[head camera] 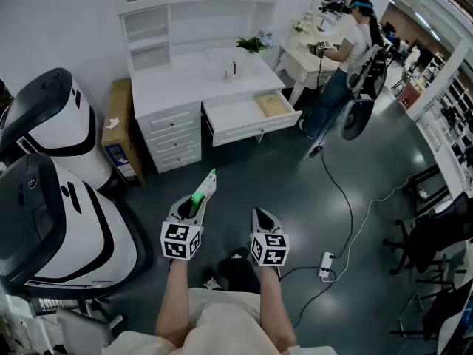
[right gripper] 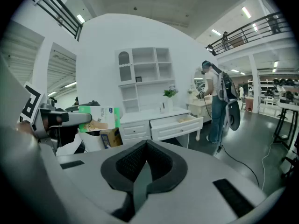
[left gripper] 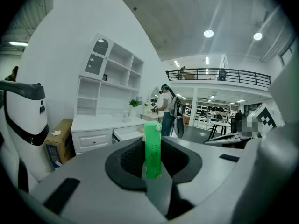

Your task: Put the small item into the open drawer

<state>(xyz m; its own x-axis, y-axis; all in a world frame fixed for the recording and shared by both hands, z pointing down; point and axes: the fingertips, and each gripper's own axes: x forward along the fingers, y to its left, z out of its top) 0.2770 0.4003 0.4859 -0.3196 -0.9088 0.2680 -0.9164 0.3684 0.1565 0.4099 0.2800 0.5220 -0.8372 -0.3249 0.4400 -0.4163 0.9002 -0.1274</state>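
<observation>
- The left tool (head camera: 196,203) is clamped narrowly on a small green-and-white box (head camera: 205,186). In the left gripper view the box (left gripper: 152,147) stands upright between the pads and reaches past their tips.
- The right tool (head camera: 260,215) has its jaws pressed together with nothing between them. It hangs just beside the left tool, and the two do not touch.
- The open drawer (head camera: 235,116) is well apart from both tools, across a broad stretch of dark floor (head camera: 244,176).
- The drawer is pulled out of a white dresser (head camera: 171,124), and its front edge juts into the room past the closed drawers to its left.
- A flat tan item (head camera: 270,105) lies at the drawer's right end; the left part of the drawer floor is bare.
- Small bottles (head camera: 230,70) stand on the tabletop (head camera: 177,80) above the drawer.
- On the left, two large white-and-black machines (head camera: 55,198) hem the path, with a cardboard carton (head camera: 120,128) against the dresser's side.
- On the right, a person (head camera: 349,54) stands near the drawer's corner. A cable (head camera: 344,198) runs from there across the floor to a power strip (head camera: 326,265).
</observation>
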